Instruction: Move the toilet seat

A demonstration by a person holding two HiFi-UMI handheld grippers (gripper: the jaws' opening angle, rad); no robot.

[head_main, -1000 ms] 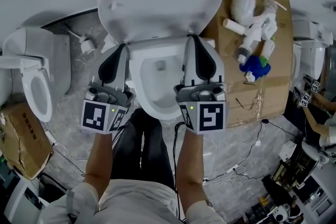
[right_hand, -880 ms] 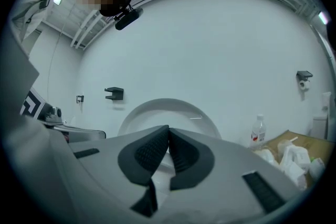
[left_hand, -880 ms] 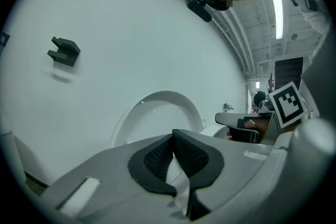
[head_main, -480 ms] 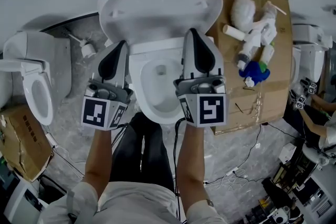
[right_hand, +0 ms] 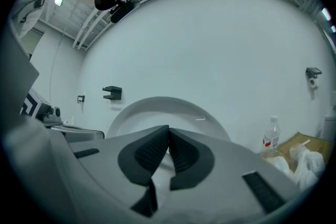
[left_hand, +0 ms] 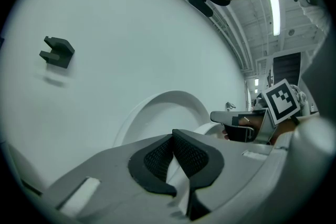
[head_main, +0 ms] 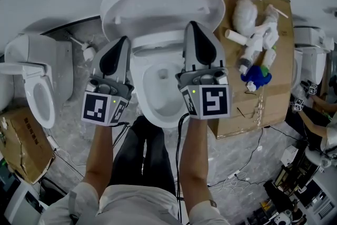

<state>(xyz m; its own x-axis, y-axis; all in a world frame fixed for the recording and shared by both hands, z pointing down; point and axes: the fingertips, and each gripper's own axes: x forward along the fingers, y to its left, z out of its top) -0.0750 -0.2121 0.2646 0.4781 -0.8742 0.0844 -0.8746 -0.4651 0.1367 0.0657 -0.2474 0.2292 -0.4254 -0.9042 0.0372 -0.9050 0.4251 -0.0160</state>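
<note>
The white toilet (head_main: 141, 93) stands open below me, its seat and lid (head_main: 158, 2) raised together and leaning back toward the wall. My left gripper (head_main: 118, 40) is shut and empty over the bowl's left rim, its tip near the lid's lower edge. Over the right rim my right gripper (head_main: 194, 25) is also shut and empty, with its tip overlapping the lid's lower edge. I cannot tell whether either tip touches it. The raised lid (left_hand: 168, 107) curves beyond the closed left gripper (left_hand: 172, 136). It also shows as the raised lid (right_hand: 157, 110) past the closed right gripper (right_hand: 168, 131).
A second toilet (head_main: 37, 87) stands at the left, with a cardboard box (head_main: 21, 139) below it. Flattened cardboard (head_main: 263, 92) at the right carries bottles and a blue object (head_main: 256, 68). Cables (head_main: 247, 155) run over the floor. A dark bracket (right_hand: 112, 93) hangs on the wall.
Both grippers have edged forward toward the raised lid, the right one further. The lid looks a little flatter in the head view.
</note>
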